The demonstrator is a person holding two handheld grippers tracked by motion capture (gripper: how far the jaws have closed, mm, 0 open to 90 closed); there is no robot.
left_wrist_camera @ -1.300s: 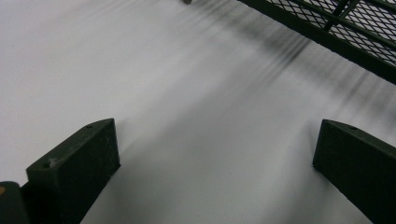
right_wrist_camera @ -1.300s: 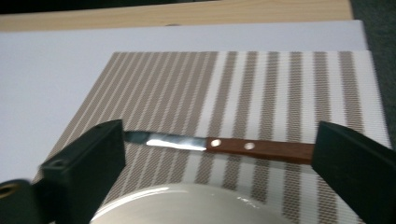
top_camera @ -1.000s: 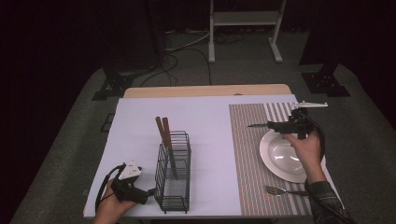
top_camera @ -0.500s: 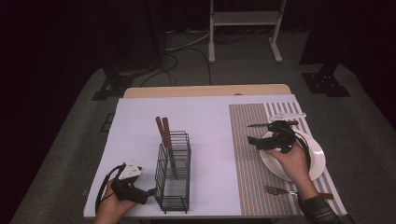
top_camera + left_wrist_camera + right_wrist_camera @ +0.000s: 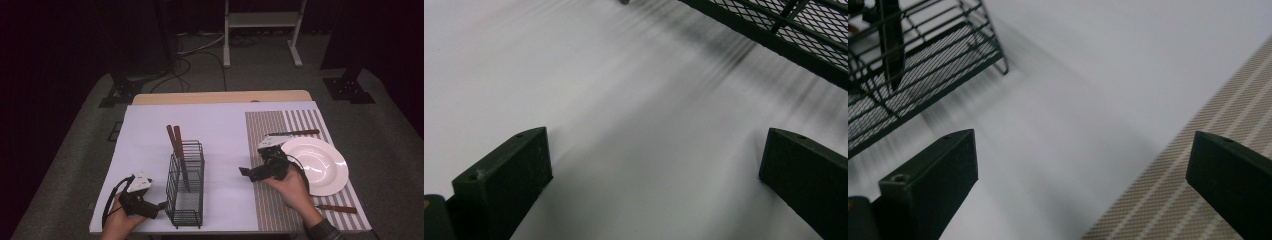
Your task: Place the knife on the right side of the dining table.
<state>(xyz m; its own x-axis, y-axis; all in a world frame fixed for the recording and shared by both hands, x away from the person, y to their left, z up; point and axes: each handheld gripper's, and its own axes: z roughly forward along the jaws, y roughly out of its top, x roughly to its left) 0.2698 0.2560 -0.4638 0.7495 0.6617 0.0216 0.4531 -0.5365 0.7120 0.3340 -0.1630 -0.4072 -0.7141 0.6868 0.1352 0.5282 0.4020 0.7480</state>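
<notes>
Left gripper (image 5: 159,205) wide apart, empty, near-left beside wire caddy (image 5: 186,184). Right gripper (image 5: 245,172) likewise agape, empty, aimed leftward at caddy. Two wooden-handled utensils (image 5: 176,142) left inside. Fork (image 5: 336,208), plate (image 5: 316,165), knife (image 5: 295,133) already laid on striped mat (image 5: 270,129).

- No text, label, brand, number or sign can be read in any view.
- The wire basket (image 5: 185,187), plate (image 5: 327,176) and striped placemat (image 5: 280,210) are seen unmarked.
- The white sheet (image 5: 150,130) over the tabletop is seen blank.
- Nothing legible is made out on the gripper jaws.
</notes>
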